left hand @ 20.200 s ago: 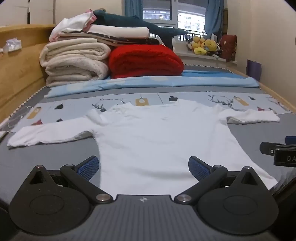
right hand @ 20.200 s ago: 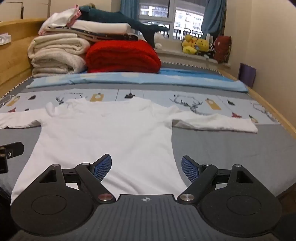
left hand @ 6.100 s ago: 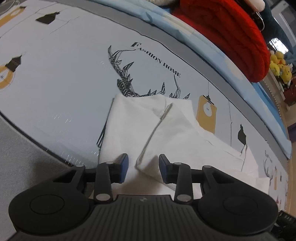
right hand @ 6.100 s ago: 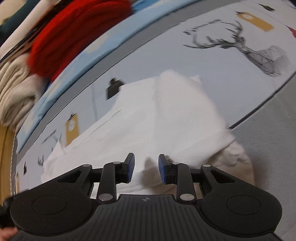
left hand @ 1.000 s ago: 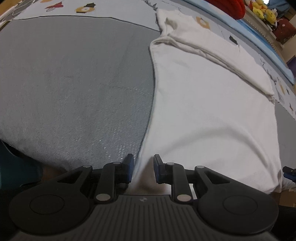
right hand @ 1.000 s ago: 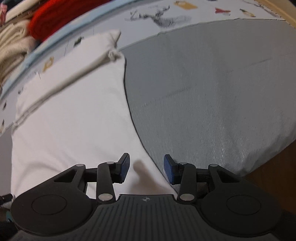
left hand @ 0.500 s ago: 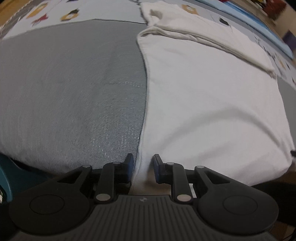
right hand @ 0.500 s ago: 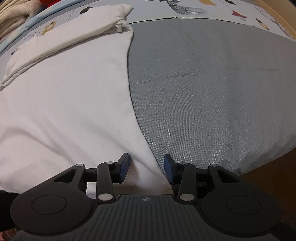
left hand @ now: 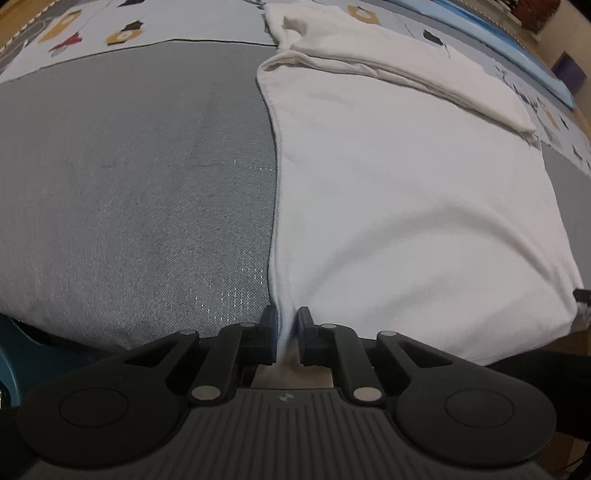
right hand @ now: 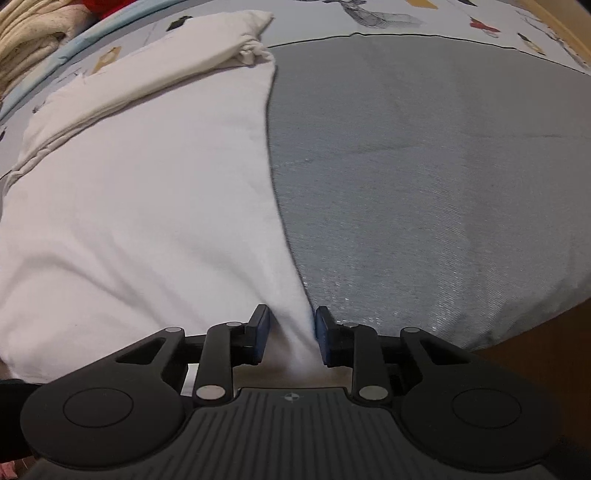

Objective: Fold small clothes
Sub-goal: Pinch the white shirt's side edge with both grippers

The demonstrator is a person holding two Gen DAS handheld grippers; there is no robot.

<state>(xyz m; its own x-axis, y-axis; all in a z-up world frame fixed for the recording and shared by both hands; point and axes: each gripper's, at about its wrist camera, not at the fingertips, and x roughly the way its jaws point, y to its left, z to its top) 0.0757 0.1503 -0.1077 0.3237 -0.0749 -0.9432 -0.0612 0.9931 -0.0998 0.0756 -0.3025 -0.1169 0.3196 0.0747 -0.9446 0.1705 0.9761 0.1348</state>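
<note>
A white shirt (left hand: 406, 184) lies flat on the grey bedcover (left hand: 129, 166), its sleeves (left hand: 406, 62) folded across the far end. My left gripper (left hand: 287, 325) is at the shirt's near left hem corner. Its jaws are closing to a narrow gap, and the gathered cloth edge fills that gap. In the right wrist view the same shirt (right hand: 147, 203) spreads to the left. My right gripper (right hand: 291, 328) straddles the near right hem corner, its jaws closing. There the cloth lies between the blue pads (right hand: 261, 332) with some slack.
The bed's near edge drops off just below both grippers, with brown floor (right hand: 535, 354) beyond. The printed sheet (left hand: 129, 29) runs along the far side. Folded cream blankets (right hand: 29, 29) are stacked at the far left. A teal object (left hand: 22, 347) sits at the lower left.
Both grippers' jaws have narrowed over the shirt's near hem corners, the left down to a thin gap. Each view has rolled slightly. Neither the shirt nor the hands have shifted.
</note>
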